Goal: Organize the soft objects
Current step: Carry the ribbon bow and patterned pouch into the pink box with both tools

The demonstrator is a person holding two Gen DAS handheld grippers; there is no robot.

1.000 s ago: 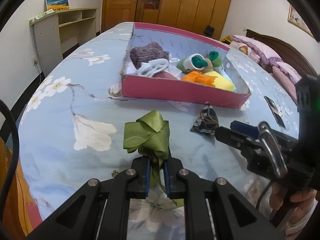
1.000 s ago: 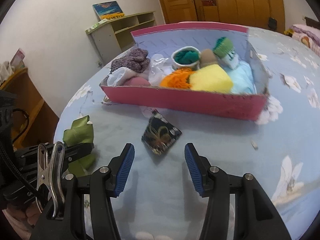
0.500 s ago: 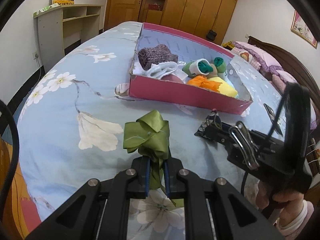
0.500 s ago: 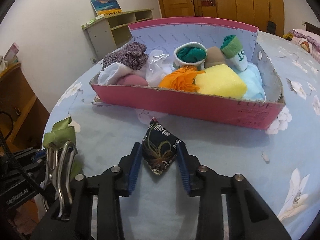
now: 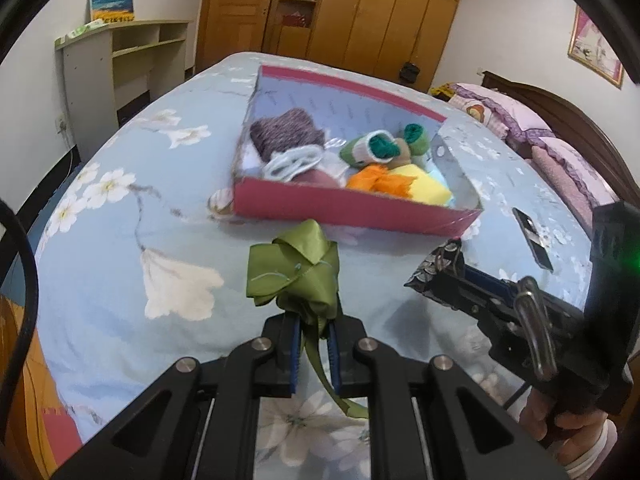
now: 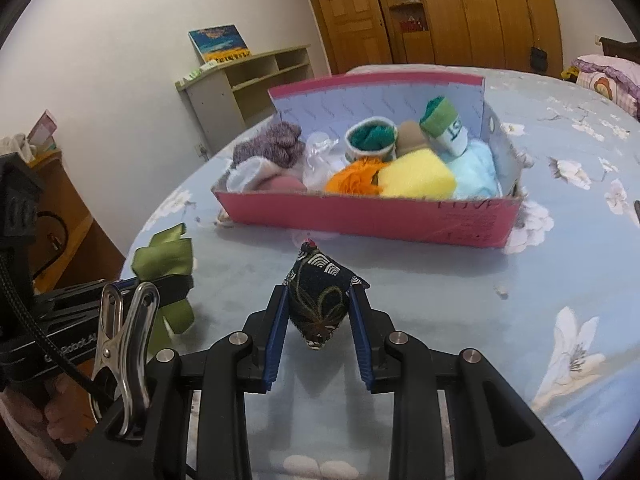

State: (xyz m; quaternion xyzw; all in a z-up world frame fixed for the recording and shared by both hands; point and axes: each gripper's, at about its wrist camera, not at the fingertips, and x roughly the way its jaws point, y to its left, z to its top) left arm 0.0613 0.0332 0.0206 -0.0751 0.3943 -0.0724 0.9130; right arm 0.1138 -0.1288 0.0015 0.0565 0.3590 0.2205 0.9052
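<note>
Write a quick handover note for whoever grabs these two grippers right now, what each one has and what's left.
Left gripper: shut on the green ribbon bow, short of the pink box.
Right gripper: fingers closing on the dark patterned pouch, pads against its sides, on the floral bedsheet.
Done: the box already holds a purple knit, socks, an orange piece and a yellow sponge.
Left: put bow and pouch in the box.

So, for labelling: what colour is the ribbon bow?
Olive green ribbon bow, clearest in the left wrist view.
</note>
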